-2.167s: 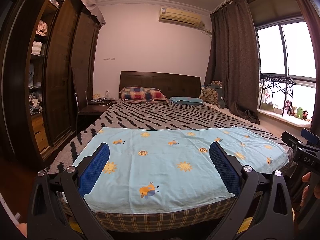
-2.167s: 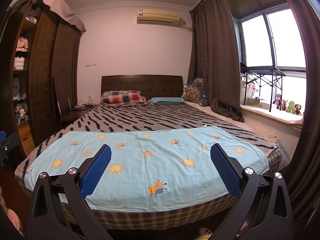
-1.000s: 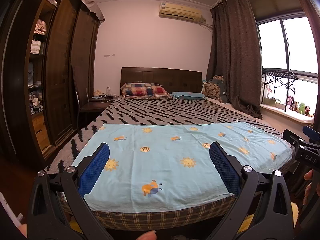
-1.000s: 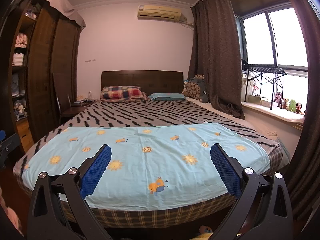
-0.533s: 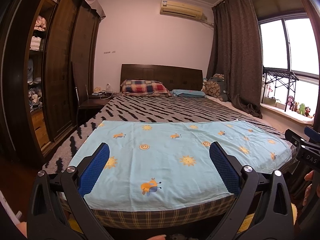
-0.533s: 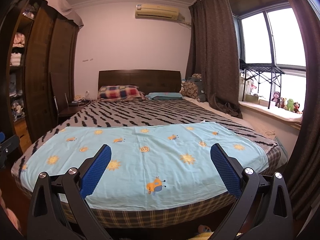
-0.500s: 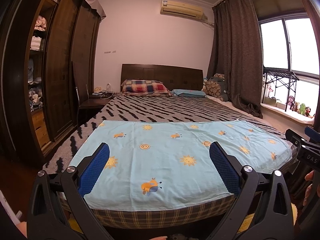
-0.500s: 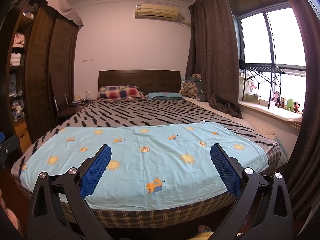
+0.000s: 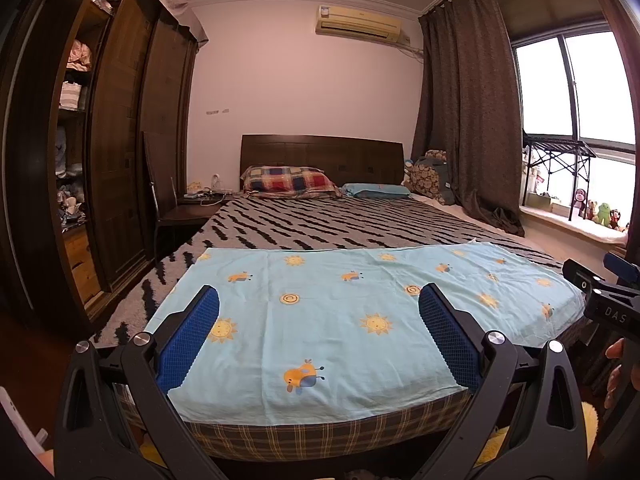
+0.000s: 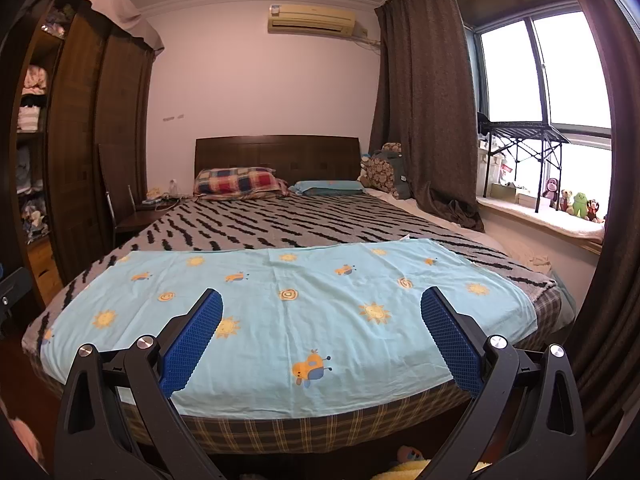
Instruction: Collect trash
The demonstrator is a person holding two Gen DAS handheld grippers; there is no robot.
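Observation:
No trash shows in either view. My left gripper (image 9: 319, 300) is open, its blue pads wide apart over the foot of a bed (image 9: 320, 224), with nothing between them. My right gripper (image 10: 321, 302) is open too, held over the same bed end with nothing in it. A light blue sheet (image 9: 340, 320) with suns and small animals covers the near end of the bed, also seen in the right wrist view as the sheet (image 10: 288, 312). At the right edge of the left wrist view appears the other gripper's body (image 9: 608, 304) with a hand (image 9: 618, 372) on it.
A dark wardrobe (image 9: 112, 152) and a chair (image 9: 172, 204) stand left of the bed. Curtains (image 10: 432, 112) and a window sill with plush toys (image 10: 576, 202) are on the right. Pillows (image 9: 290, 178) lie at the headboard. Yellow soft items (image 10: 404, 466) lie on the floor under the bed's foot.
Both views have shifted slightly: the bed sits a little lower in the frames than 2.2 s ago. Both grippers have stayed open.

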